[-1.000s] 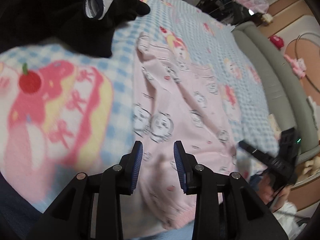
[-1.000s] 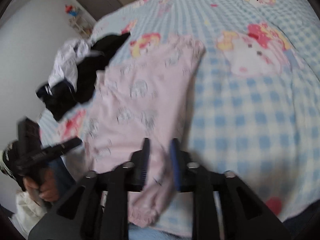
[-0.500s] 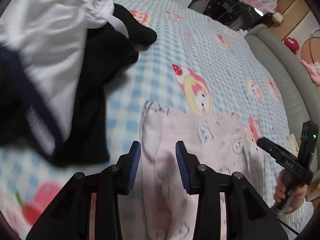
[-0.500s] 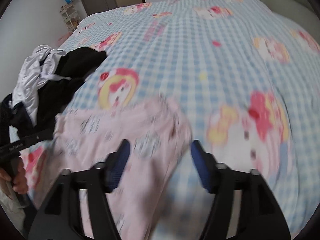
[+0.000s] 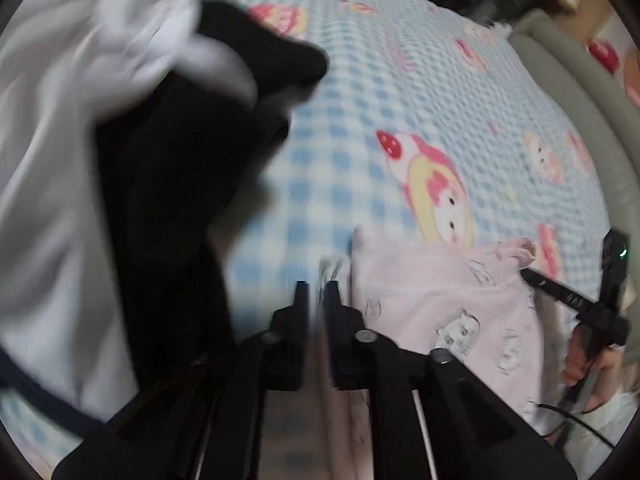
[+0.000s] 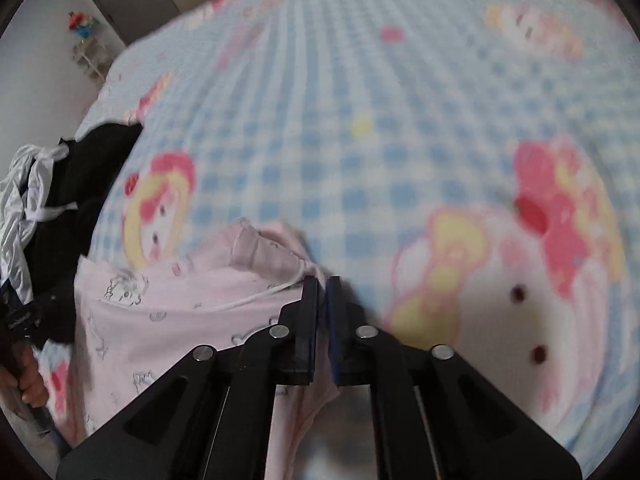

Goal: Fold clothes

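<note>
On the bed: a pale pink cotton garment printed with small cartoon faces (image 5: 452, 308) is lying spread across a blue-and-white checked bedspread with pink cartoon characters (image 6: 360, 128).
Left gripper (image 5: 318, 292): its black fingers are sitting almost closed, pinching the far left corner of the pink garment between them.
Right gripper (image 6: 322, 288): its fingers are drawn nearly together, clamping the far right corner of the garment, where a thin white seam line is running along the fabric.
Side pile: a black cloth item (image 5: 176, 184) is lying tangled with a white satin-like piece (image 5: 48, 128) just left of the garment.
Person: a hand (image 5: 586, 360) is gripping the right tool's handle.
Writing: small white lettering is showing on a black tool body, too blurred to read.
Background: a grey padded bed frame (image 5: 572, 92) is curving along the mattress edge.
</note>
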Tool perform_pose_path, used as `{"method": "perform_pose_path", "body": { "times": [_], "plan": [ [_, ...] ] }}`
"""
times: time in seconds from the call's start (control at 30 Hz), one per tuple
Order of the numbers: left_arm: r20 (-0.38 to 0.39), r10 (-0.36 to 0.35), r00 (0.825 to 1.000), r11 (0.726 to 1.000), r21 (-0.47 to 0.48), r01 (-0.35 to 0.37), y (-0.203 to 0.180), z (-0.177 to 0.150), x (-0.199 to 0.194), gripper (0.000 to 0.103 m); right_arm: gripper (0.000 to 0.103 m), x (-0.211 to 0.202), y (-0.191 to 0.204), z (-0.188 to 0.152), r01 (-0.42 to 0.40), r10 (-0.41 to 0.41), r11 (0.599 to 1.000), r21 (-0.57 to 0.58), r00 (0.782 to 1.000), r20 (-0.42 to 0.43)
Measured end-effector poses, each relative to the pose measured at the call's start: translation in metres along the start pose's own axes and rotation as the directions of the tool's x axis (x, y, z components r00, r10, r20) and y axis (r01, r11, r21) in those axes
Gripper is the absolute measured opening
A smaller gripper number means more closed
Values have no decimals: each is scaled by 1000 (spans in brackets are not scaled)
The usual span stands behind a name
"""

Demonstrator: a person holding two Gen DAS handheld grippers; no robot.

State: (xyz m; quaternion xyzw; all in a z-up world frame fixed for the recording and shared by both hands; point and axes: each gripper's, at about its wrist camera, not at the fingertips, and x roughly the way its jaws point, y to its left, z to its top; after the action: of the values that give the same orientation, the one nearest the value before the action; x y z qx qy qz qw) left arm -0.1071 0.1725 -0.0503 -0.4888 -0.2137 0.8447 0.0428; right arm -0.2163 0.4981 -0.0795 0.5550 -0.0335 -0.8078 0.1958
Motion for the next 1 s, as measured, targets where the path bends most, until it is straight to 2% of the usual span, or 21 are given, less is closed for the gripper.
{"method": "perform_pose_path", "body": {
  "times": [0.03, 0.07, 0.1, 0.17, 0.23, 0.3, 0.37, 0.43, 0.5, 0.53, 0.63, 0.77, 0.83, 0.9, 0.93, 0.97, 1.0],
  "plan": [
    [0, -1, 1000, 1000, -5, 1, 1, 1, -1, 27, 13, -8, 3, -4, -15, 15, 1000, -15, 1000, 17],
    [-11, -19, 1000, 1000, -9, 19, 0, -9, -3, 29, 24, -19, 7, -7, -27, 28, 999, -31, 999, 45],
    [-21, -38, 999, 999, -13, 38, -1, -20, -5, 29, 26, -31, 12, -12, -42, 46, 998, -47, 997, 69],
    [-41, -75, 996, 997, -23, 74, -3, -42, -9, 29, 26, -58, 20, -27, -76, 82, 995, -66, 992, 95],
    [-61, -112, 992, 993, -33, 111, -5, -64, -14, 29, 26, -72, 31, -51, -135, 141, 987, -86, 988, 63],
    [-80, -150, 986, 988, -44, 146, -7, -85, -18, 34, 26, -86, 42, -76, -195, 199, 975, -105, 980, 29],
    [-102, -104, 989, 994, -37, 101, -8, -95, -11, 38, 26, -83, 49, -107, -208, 207, 972, -109, 978, -19],
    [-101, -57, 993, 998, -14, 56, -10, -101, -7, 34, 27, -74, 53, -135, -212, 206, 973, -89, 976, -72],
    [-91, -71, 993, 997, -24, 69, -7, -103, -17, 7, 27, -62, 52, -157, -205, 197, 977, -54, 973, -124],
    [-87, -78, 993, 997, -29, 76, -6, -105, -21, 4, 27, -59, 52, -164, -196, 186, 979, -59, 972, -145],
    [-72, -100, 992, 994, -43, 97, -1, -108, -36, 1, 27, -77, 63, -178, -89, 65, 983, -162, 987, -148],
    [-52, -128, 990, 990, -63, 125, 5, -113, -55, 1, 27, -103, 65, -187, -94, 81, 984, -150, 993, -89],
    [-42, -142, 989, 988, -72, 139, 8, -115, -64, 4, 27, -109, 65, -195, -86, 76, 986, -145, 995, -69],
    [-54, -180, 982, 983, -41, 178, -5, -130, -67, 12, 27, -107, 69, -204, -91, 82, 983, -158, 995, -63],
    [-78, -174, 982, 985, -18, 173, -16, -136, -60, 15, 27, -105, 74, -207, -101, 90, 982, -160, 993, -69],
    [-97, -159, 982, 987, -23, 157, -18, -143, -55, 21, 27, -104, 78, -211, -108, 97, 981, -162, 992, -77],
    [-117, -144, 983, 990, -29, 141, -20, -151, -50, 33, 27, -103, 81, -215, -112, 99, 980, -166, 992, -83]
  ]
}}
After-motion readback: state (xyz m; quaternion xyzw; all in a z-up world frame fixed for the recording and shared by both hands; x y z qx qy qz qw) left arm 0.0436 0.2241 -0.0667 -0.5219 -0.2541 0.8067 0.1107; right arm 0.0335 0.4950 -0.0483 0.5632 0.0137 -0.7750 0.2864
